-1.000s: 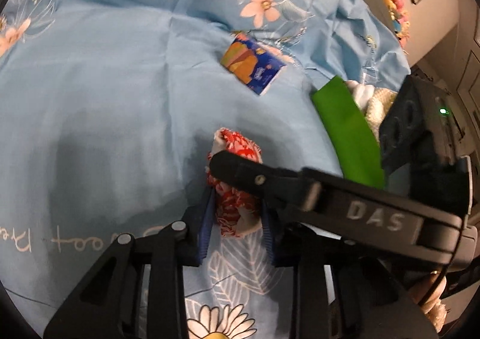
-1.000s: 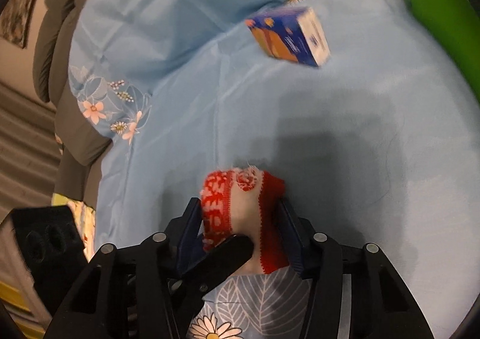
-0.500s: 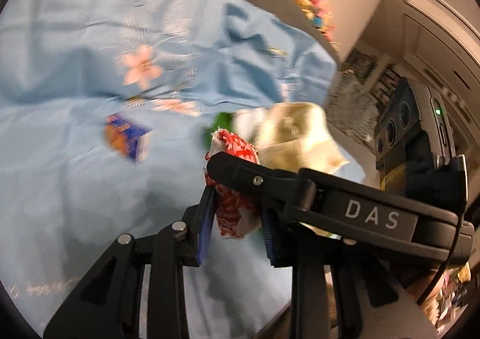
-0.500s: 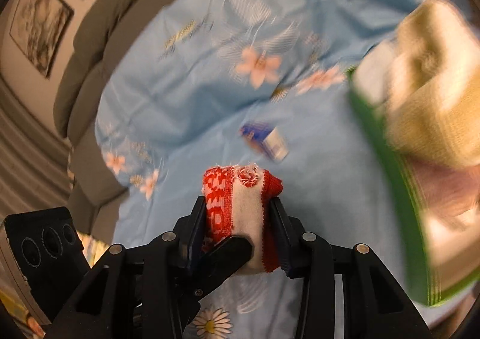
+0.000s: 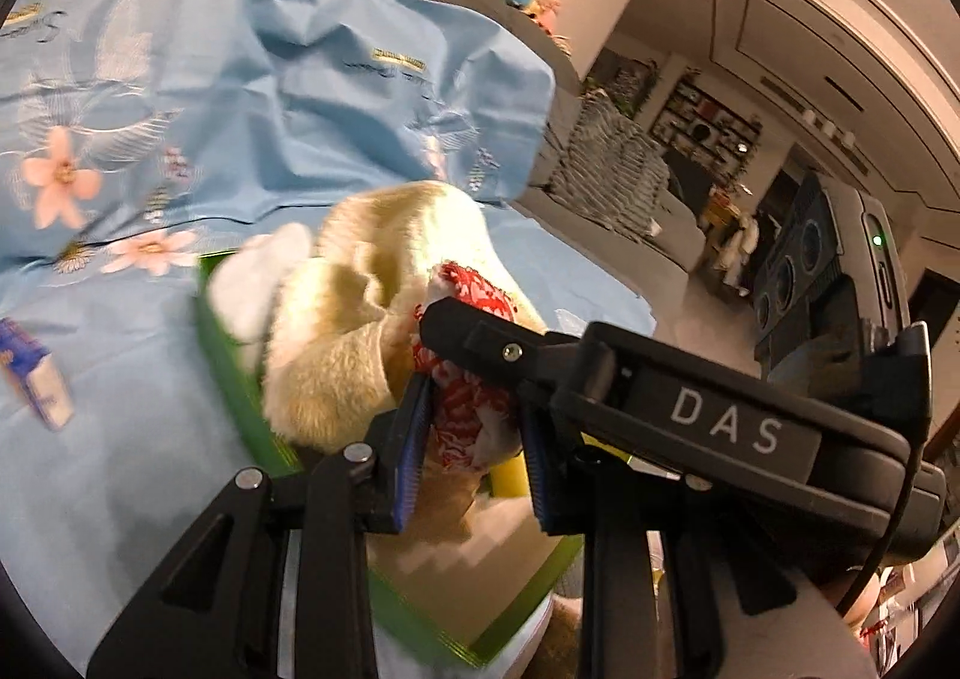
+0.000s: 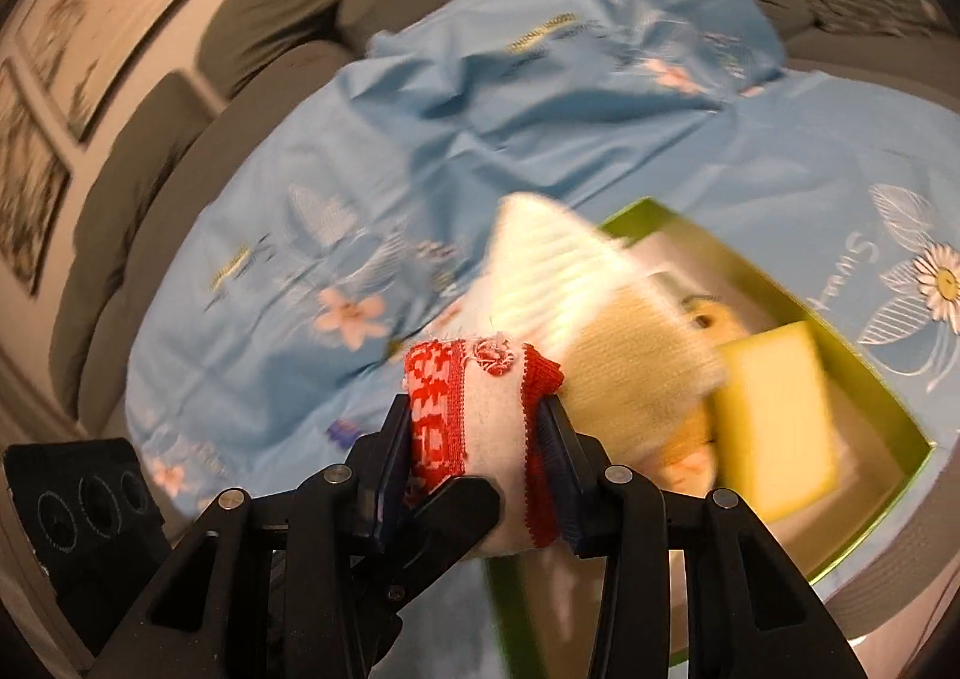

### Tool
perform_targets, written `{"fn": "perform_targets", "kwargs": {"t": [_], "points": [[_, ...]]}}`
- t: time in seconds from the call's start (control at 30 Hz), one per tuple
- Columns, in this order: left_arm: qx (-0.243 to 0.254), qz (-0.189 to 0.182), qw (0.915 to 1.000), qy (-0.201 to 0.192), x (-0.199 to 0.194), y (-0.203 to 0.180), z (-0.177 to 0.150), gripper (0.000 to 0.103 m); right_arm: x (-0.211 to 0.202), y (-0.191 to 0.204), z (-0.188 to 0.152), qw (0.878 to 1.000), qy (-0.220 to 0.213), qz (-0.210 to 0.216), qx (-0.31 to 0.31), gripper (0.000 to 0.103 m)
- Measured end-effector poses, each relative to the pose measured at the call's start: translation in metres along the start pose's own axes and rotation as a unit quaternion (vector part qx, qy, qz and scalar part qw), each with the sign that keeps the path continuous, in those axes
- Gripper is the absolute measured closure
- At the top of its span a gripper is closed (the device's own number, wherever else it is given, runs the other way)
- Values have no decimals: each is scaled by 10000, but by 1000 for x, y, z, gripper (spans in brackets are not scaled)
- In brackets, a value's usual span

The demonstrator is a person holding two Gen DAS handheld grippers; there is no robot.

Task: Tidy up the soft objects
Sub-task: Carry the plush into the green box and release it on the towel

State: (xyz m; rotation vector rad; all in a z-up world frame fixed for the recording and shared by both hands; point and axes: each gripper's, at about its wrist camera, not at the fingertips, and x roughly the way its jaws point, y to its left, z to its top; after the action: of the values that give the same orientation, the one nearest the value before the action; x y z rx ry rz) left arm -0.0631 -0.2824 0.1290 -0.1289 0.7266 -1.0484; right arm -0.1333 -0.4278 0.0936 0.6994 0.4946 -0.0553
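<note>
On the blue sheet [image 6: 420, 150] the green box [image 6: 894, 409] already holds pale knitwear and a yellow sponge [image 6: 774, 427], while the left gripper [image 5: 474, 439] and right gripper [image 6: 474, 427] jointly clench the red-and-white cloth [image 6: 474, 415] beside it, not yet stowed.

Ahead of our left hand-held gripper [image 5: 471, 442] a box [image 5: 231, 361] lies on the sheet [image 5: 252, 96], towels [image 5: 360, 319] piled inside; a carton [image 5: 36, 379] lies far left.
</note>
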Motion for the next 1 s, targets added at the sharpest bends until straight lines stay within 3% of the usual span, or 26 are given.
{"fn": "perform_targets", "kwargs": {"t": [0.17, 0.47, 0.8, 1.0], "points": [[-77, -291, 9990, 320, 37, -1, 6, 77, 7, -27, 12, 9986, -78, -415, 323, 60], [-143, -427, 9942, 976, 80, -5, 10, 77, 15, -68, 20, 9919, 63, -968, 823, 60], [-399, -300, 9897, 1344, 92, 2, 7, 77, 26, -90, 19, 9865, 304, -951, 1294, 60], [-676, -223, 9887, 1317, 89, 6, 0, 77, 29, -90, 18, 9861, 326, -1000, 1289, 60]]}}
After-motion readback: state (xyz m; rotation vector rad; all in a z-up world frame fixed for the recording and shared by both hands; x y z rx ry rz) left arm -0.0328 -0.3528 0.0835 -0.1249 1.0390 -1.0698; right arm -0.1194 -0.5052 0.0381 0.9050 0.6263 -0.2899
